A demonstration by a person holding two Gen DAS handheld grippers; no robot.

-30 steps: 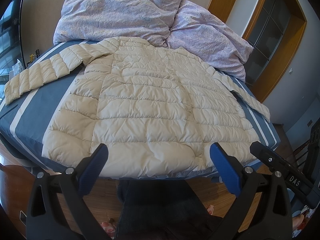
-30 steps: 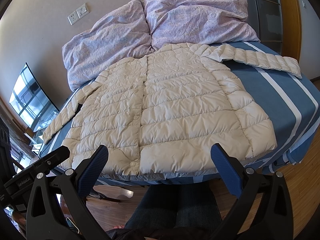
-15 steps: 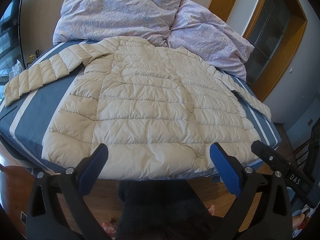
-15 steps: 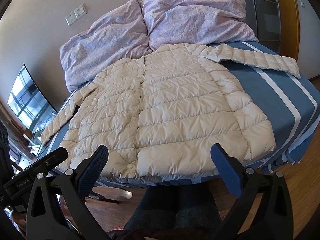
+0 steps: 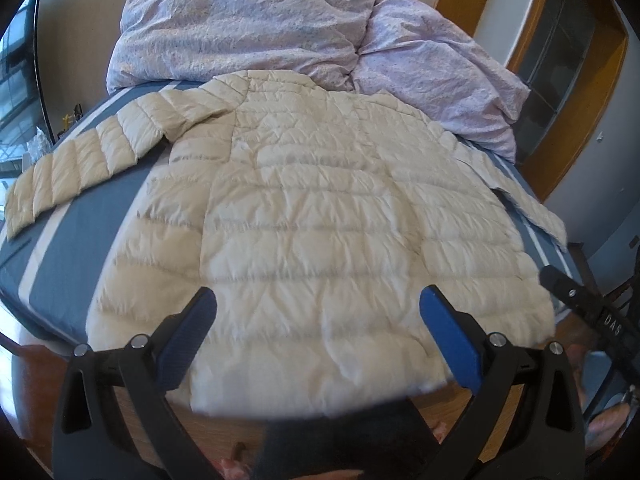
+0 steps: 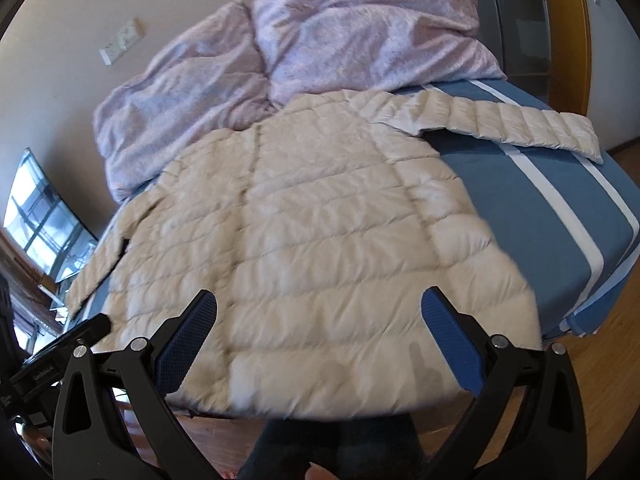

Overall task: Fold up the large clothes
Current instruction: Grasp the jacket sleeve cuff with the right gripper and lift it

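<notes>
Jacket (image 5: 304,216): cream puffer, quilted in horizontal bands, slightly shiny, soft/puffy. Lies flat on bed (image 5: 80,216) w/ blue sheet + white stripes. Long axis runs straight away from both tongs: hem nearest, collar at far end touching the rumpled lilac duvet (image 5: 248,20). Sleeves spread out sideways to either side; in right wrist view one sleeve (image 6: 500,124) extends far-right across the sheet, the other trails off to the left.

Left tongs (image 5: 318,332): jaws spread wide, holding nothing, blue ribbed pads over the hem, not touching as far as I can tell. Right tongs (image 6: 320,332): same, spread wide, nothing held, just short of hem. Hem edge blurred in both views. Wood floor (image 6: 600,360) below bed edge.
</notes>
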